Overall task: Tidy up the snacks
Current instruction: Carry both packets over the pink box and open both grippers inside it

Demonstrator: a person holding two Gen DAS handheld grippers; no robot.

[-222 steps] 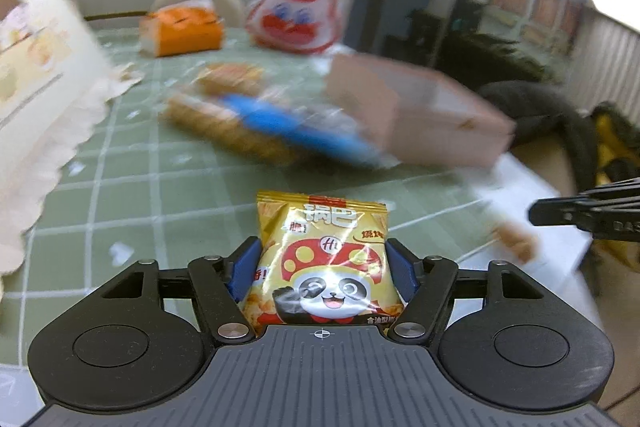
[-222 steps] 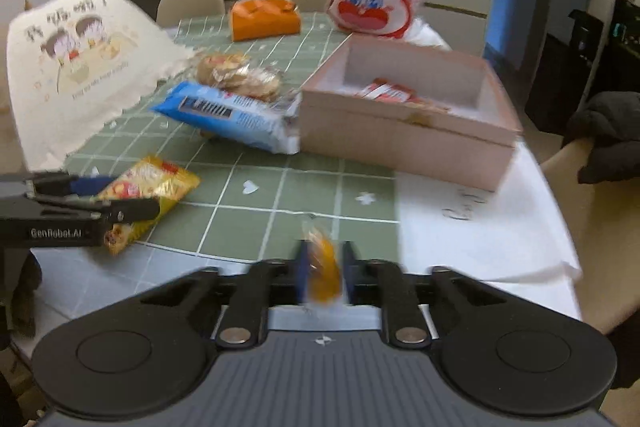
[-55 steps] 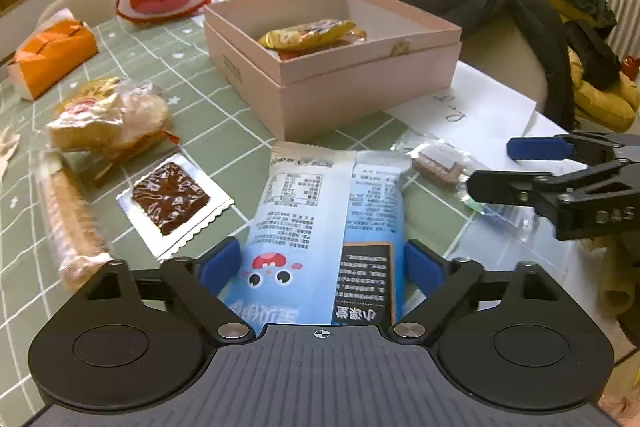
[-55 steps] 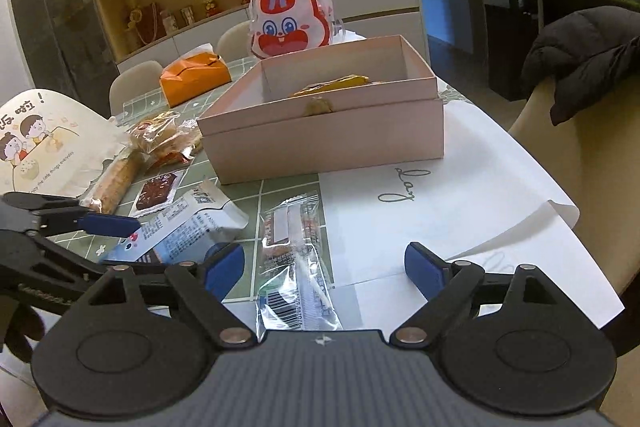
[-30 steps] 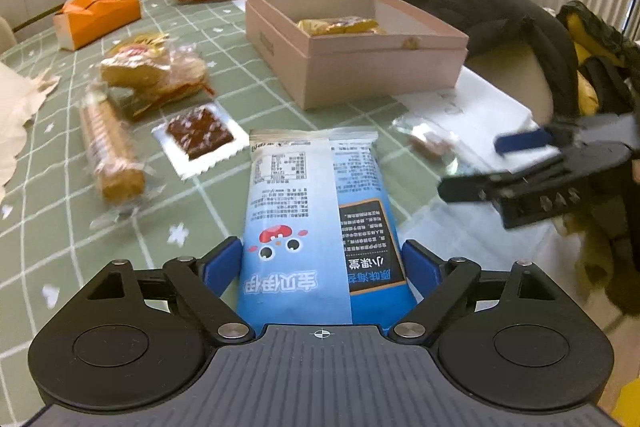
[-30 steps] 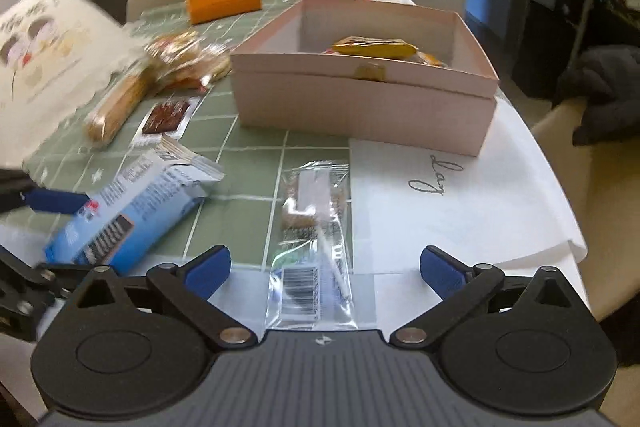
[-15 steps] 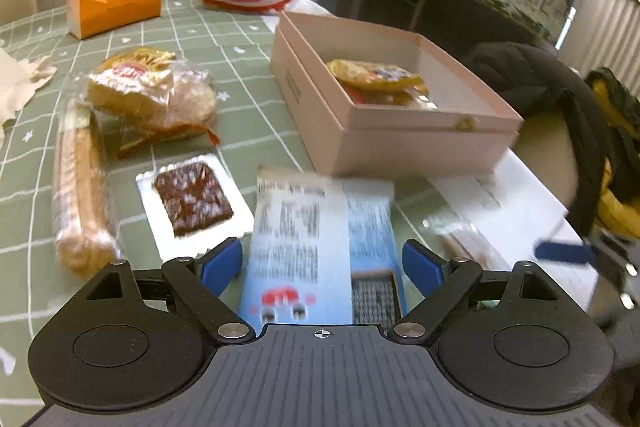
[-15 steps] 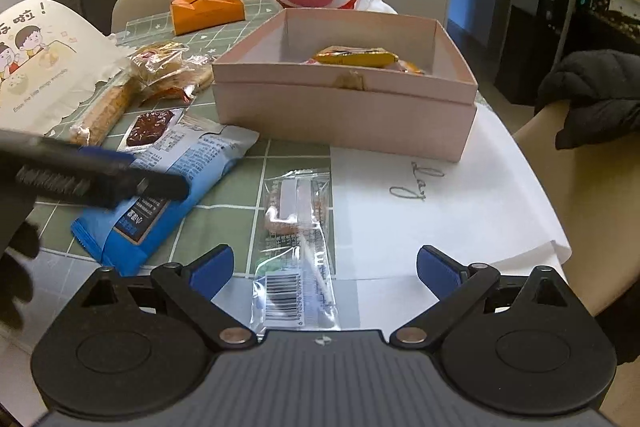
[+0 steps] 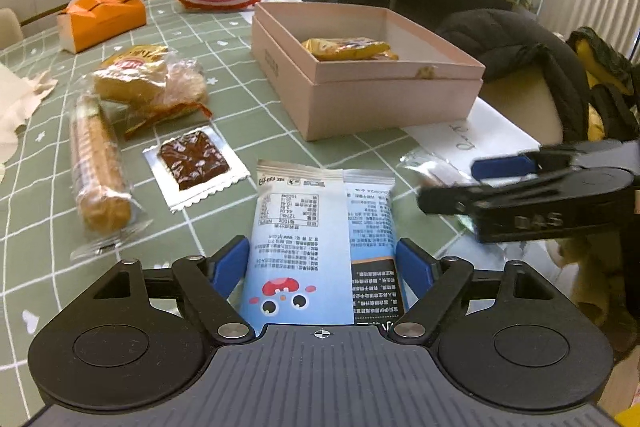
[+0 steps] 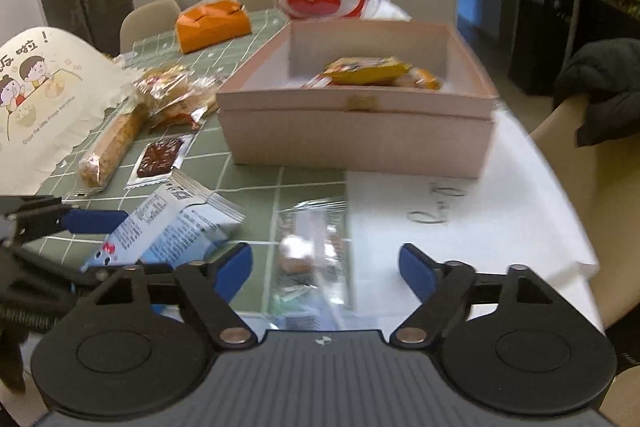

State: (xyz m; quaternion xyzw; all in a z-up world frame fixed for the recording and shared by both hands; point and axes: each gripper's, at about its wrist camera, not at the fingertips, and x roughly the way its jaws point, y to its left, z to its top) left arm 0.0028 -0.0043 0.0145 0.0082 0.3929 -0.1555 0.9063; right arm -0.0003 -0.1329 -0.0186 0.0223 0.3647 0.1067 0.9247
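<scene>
Both grippers tilt down toward the desk, in front of the open pink cardboard box (image 9: 360, 95). The left gripper (image 9: 324, 263) pinches the blue-and-white snack packet (image 9: 320, 239), whose long axis runs toward the box. The right gripper (image 10: 326, 267), jaws spread and just closing, straddles the clear plastic-wrapped snack (image 10: 312, 251) without touching, near the desk's front edge.

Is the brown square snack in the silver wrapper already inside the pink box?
No: the brown square snack lies on the green tablecloth outside the pink box.
</scene>
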